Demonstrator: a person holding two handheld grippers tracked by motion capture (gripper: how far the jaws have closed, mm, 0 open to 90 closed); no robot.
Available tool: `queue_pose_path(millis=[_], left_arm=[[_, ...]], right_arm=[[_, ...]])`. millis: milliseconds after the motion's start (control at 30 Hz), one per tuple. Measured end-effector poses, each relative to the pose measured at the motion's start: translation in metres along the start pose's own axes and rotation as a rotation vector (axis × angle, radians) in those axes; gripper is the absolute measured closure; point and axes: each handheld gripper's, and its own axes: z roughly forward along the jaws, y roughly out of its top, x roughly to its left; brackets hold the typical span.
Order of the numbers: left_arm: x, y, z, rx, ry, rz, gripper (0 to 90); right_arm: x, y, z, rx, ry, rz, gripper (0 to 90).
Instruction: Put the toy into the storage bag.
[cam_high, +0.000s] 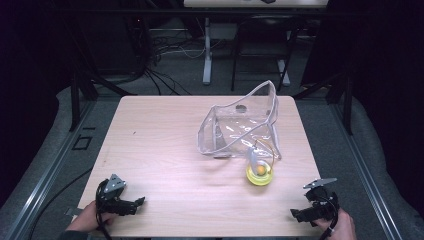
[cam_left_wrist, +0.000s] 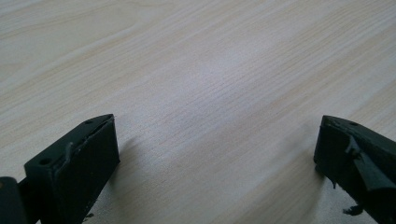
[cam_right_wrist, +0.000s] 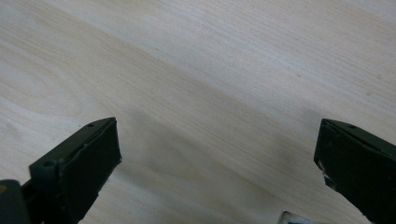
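Pale wood table (cam_high: 165, 150), rounded corners, dark floor and cables beyond its far edge.

Left gripper (cam_high: 134, 203) sits at the near left corner of the table, held in the person's left hand (cam_high: 86, 218), jaws pointing toward the table's middle. In the left gripper view the left gripper (cam_left_wrist: 217, 154) has its two black jaws spread wide, nothing between them but bare wood grain; both jaw tips hang low, just over the surface (contact cannot be judged).

Right gripper (cam_high: 299, 214) sits at the near right corner, held in the right hand (cam_high: 344, 225), jaws pointing inward toward the left. In the right gripper view the right gripper (cam_right_wrist: 217, 154) is likewise spread wide and empty, bare tabletop between the jaws. A small pale scrap shows at the bottom edge of that view, too cut off to identify.

Clear plastic bag (cam_high: 240, 125) rests on the far right half of the table, mouth gaping, one flap standing upright at its far side, the rest slumped.

Small yellow round object (cam_high: 259, 173) lies on the wood at the bag's near right corner, with something orange in its centre (too small to identify). A whitish strip rises from it toward the bag; whether it touches the bag is unclear. Both items lie well apart from either gripper.
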Motion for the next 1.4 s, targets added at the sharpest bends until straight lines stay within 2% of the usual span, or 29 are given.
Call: queue_pose_path(millis=[133,200,267,533,800,933,1233,1400], left_arm=[[0.000,0.000,0.000,0.000,0.000,0.000,0.0],[0.000,0.000,0.000,0.000,0.000,0.000,0.0],[0.000,0.000,0.000,0.000,0.000,0.000,0.0],[0.000,0.000,0.000,0.000,0.000,-0.002,0.0],[0.000,0.000,0.000,0.001,0.000,0.000,0.0],[0.000,0.000,0.000,0.002,0.000,0.000,0.0],[0.000,0.000,0.000,0.002,0.000,0.001,0.0],[0.000,0.000,0.000,0.001,0.000,-0.003,0.0]], right_arm=[[0.001,0.001,-0.001,-0.004,0.009,-0.009,0.0],[0.003,0.002,-0.001,-0.029,0.007,-0.002,0.0],[0.004,0.004,-0.003,-0.018,0.007,-0.022,0.0],[0.009,0.007,-0.005,-0.061,0.058,-0.048,0.0],[0.012,0.019,-0.007,-0.115,0.041,-0.067,0.0],[0.011,0.024,-0.006,-0.117,0.043,-0.073,0.0],[0.011,0.042,-0.015,-0.203,0.036,-0.068,0.0],[0.013,0.051,-0.019,-0.228,0.032,-0.079,0.0]])
